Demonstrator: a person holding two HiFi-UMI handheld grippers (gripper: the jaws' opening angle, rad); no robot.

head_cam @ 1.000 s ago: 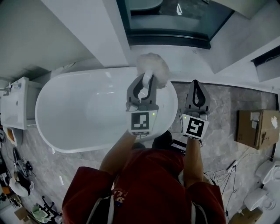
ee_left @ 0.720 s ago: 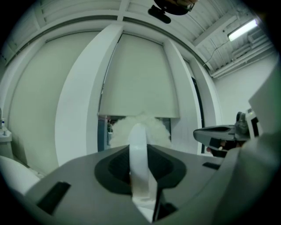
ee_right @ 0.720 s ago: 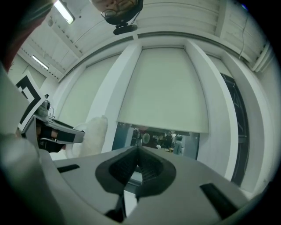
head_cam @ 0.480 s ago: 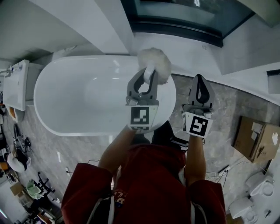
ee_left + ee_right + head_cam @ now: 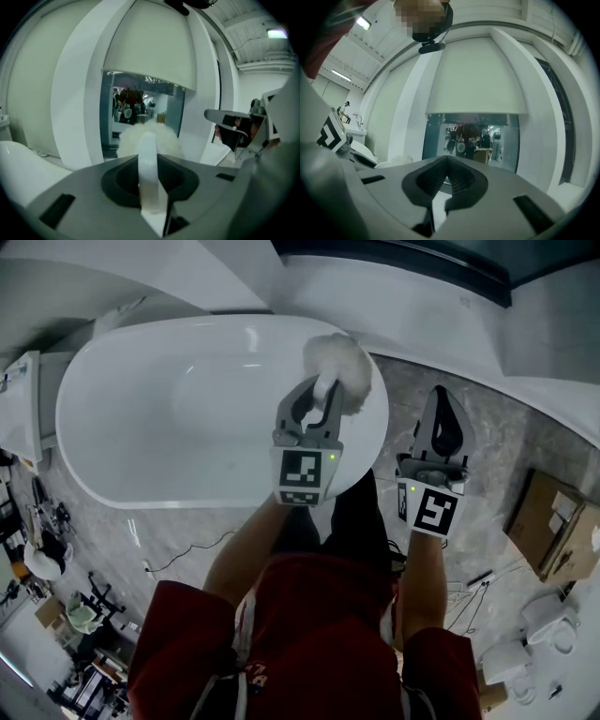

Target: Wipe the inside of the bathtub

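White bathtub (image 5: pixel 80 460), white fluffy duster (image 5: pixel 343 369), grey-veined marble floor (image 5: pixel 497 442), red shirt (image 5: pixel 319 634).

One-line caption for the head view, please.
Left gripper holds a fluffy white duster over the bathtub end; right gripper, shut and empty, hangs outside it.

Bright, even indoor light is filling the head view, and soft glare is streaking the white tub (image 5: pixel 246 334). Both gripper views are bowing hard toward black, vignetted corners. A ceiling lamp (image 5: pixel 276 33) is glowing at the left one's top right. The close duster (image 5: pixel 148 140) is blurring softly.
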